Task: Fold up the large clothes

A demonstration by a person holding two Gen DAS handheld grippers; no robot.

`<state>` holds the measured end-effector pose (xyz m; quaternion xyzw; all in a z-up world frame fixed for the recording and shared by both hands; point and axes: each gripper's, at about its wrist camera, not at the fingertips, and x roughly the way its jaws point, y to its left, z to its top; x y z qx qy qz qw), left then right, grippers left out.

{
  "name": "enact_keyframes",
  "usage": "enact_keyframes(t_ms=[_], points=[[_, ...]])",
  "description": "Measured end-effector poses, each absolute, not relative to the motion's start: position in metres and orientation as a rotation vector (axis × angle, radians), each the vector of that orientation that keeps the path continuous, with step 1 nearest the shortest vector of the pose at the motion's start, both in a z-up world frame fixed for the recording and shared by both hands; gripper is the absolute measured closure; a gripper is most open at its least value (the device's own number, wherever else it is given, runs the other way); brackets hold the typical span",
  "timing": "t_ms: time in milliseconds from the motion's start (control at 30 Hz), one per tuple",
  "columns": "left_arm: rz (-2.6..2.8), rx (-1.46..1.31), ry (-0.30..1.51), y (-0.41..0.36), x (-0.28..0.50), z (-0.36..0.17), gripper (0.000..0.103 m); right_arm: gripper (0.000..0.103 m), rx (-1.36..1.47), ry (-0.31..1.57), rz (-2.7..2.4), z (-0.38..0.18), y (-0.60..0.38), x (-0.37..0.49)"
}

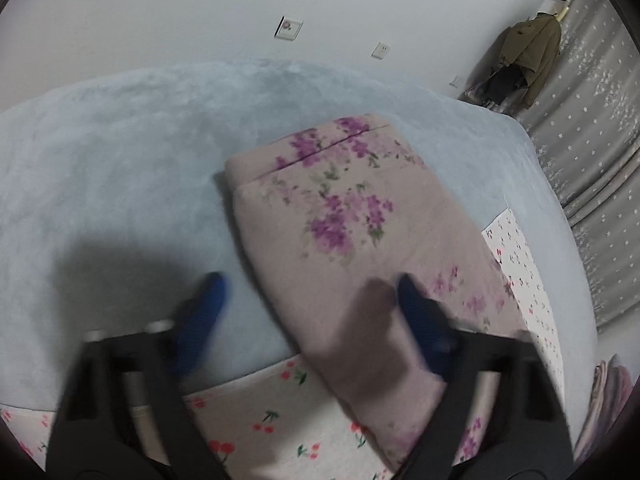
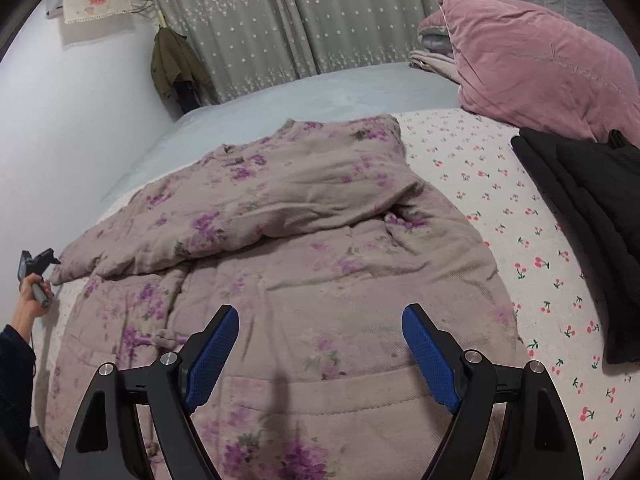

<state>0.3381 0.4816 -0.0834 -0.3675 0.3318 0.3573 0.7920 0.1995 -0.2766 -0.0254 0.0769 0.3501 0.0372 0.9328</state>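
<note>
On the bed [image 2: 500, 184], the floral padded coat [image 2: 304, 256] lies spread across the cherry-print sheet [image 2: 532, 240], its upper part overlapping the pale blue blanket [image 2: 340, 88]. One sleeve is folded across the body; its cuff end reaches the bed's left edge in the right wrist view.

Right gripper [image 2: 320, 352]: hovers over the coat's lower part, blue fingers [image 2: 212, 352] spread wide, nothing between them. Can't tell whether the tips touch the fabric.

Left gripper [image 1: 310, 300]: frame is motion-blurred. Fingers [image 1: 208, 300] spread wide, holding nothing. One tip is over the blue blanket [image 1: 120, 160], the other over the sleeve [image 1: 340, 220], which runs diagonally through the left wrist view. In the right wrist view the left gripper [image 2: 38, 260] sits just beside the cuff end, held by the left hand [image 2: 32, 304].

Elsewhere on the bed: folded black garment [image 2: 580, 208] to the right of the coat, well apart from it, and a pink pillow [image 2: 532, 64] behind that. An olive jacket [image 2: 172, 64] hangs by the starred grey curtain [image 2: 288, 16].
</note>
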Motion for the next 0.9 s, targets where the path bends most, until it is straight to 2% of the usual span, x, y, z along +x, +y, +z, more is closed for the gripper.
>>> enact_keyframes(t_ms=[33,100,233,567,767,900], points=[[0.77,-0.785,0.718,0.485,0.343,-0.086,0.08,0.018,0.162,0.726,0.075,-0.028,-0.278,0.201],[0.77,-0.804,0.696,0.484,0.341,-0.083,0.09,0.018,0.171,0.726,0.081,-0.028,-0.281,0.201],[0.723,-0.838,0.51,0.475,0.321,-0.042,0.091,0.018,0.18,0.694,0.07,-0.024,-0.284,0.197],[0.454,-0.675,0.224,0.382,0.296,0.128,0.092,0.018,0.258,0.687,0.066,-0.022,-0.301,0.196],[0.121,-0.504,0.134,0.27,0.296,0.211,0.092,0.018,0.313,0.699,0.042,-0.024,-0.315,0.199],[-0.116,-0.418,0.13,0.177,0.293,0.231,0.092,0.018,0.375,0.696,0.043,-0.023,-0.328,0.198]])
